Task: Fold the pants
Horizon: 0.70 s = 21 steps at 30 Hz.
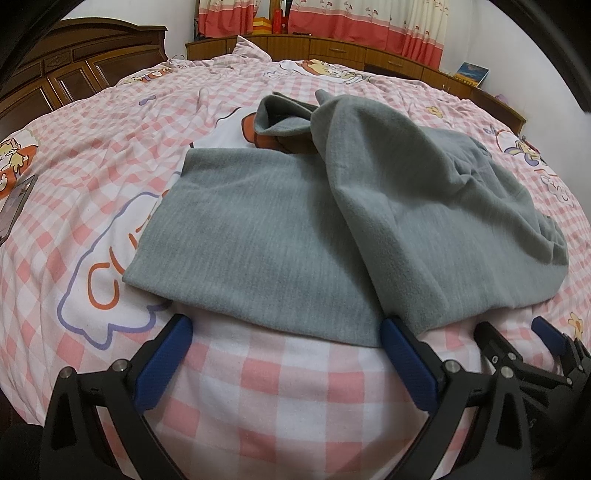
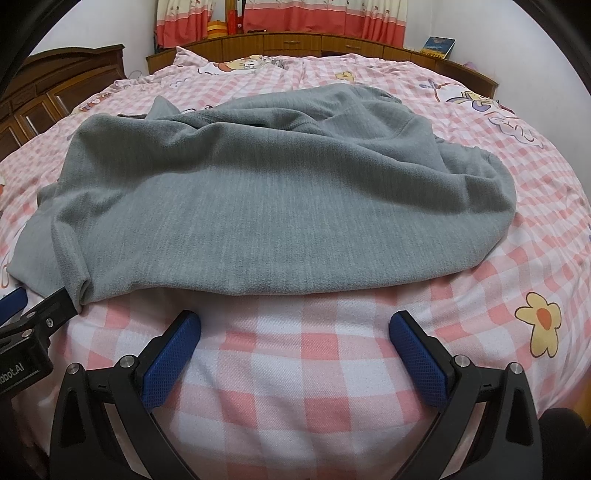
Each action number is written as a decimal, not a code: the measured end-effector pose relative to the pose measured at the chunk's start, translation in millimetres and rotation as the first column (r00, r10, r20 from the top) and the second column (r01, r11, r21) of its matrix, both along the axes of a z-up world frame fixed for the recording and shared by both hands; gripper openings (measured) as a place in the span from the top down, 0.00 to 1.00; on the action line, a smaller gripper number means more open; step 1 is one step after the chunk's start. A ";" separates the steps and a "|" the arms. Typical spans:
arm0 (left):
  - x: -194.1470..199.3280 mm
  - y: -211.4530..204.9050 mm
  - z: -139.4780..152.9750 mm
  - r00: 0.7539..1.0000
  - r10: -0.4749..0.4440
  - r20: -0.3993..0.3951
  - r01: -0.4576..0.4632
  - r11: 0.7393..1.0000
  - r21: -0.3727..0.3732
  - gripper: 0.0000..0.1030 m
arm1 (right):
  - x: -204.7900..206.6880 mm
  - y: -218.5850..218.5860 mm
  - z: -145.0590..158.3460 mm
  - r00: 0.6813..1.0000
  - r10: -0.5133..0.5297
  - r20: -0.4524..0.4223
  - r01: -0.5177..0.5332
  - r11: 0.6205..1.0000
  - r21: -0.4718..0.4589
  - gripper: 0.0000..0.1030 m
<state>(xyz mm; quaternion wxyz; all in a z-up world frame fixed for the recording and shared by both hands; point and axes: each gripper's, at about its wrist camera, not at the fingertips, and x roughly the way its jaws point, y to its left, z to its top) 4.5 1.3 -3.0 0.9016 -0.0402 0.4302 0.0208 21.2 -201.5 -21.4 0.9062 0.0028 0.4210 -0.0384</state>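
Grey pants (image 1: 258, 229) lie crumpled on the pink checked bedsheet (image 1: 280, 373), one leg flat to the left and the other part heaped across it to the right. My left gripper (image 1: 286, 328) is open just short of the near hem, its right blue pad (image 1: 400, 350) touching the cloth edge. In the right wrist view the pants (image 2: 277, 192) fill the middle, and my right gripper (image 2: 295, 321) stands open in front of the near fold, holding nothing. Each gripper shows in the other's view: the right gripper (image 1: 517, 330) at lower right, the left gripper (image 2: 37, 299) at lower left.
A dark wooden headboard (image 1: 74, 74) rises at the left, and low wooden cabinets (image 1: 332, 48) with curtains (image 1: 369, 22) above them run along the far side. A flat dark device (image 1: 14, 206) lies on the sheet at far left. A book (image 1: 471, 74) leans on the cabinet.
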 end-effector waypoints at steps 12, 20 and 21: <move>0.0 -0.3 0.0 1.000 0.000 0.000 0.000 1.000 0.003 0.00 | 2.8 -0.8 -0.1 1.000 0.001 -0.017 -0.001 1.000 0.002 0.00; 1.0 1.2 1.9 1.000 -0.007 -0.010 0.007 1.000 0.010 0.00 | 5.4 -2.4 0.5 0.999 0.010 -0.035 -0.010 1.000 0.009 0.00; 1.0 1.1 1.8 1.000 -0.007 -0.009 0.007 1.000 0.009 0.00 | 5.5 -2.6 0.6 0.999 0.012 -0.037 -0.011 1.000 0.010 0.00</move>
